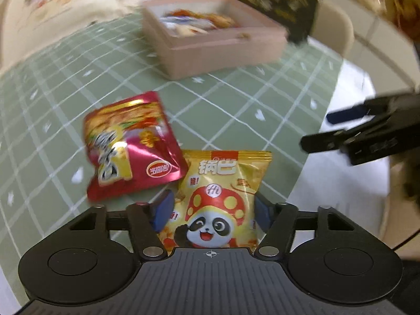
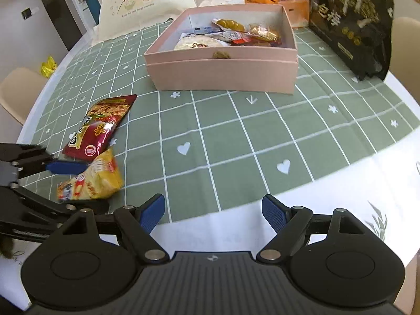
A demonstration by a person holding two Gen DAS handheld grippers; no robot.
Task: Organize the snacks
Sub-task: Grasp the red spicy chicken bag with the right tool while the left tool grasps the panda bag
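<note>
The left hand-held gripper [image 1: 211, 210] is clamping its blue pads on the yellow panda snack bag [image 1: 223, 197], whose top corner is touching the red snack bag [image 1: 128, 147] ahead-left of it. Lifting carelessly risks dragging the red bag or letting slick foil slip. The right hand-held gripper [image 2: 212, 210] is hanging apart, holding nothing. Ahead, open green cloth on the table [image 2: 236, 141] is leaving room toward the pink box [image 2: 223, 71]; the table edge is lying close behind both grippers.
</note>
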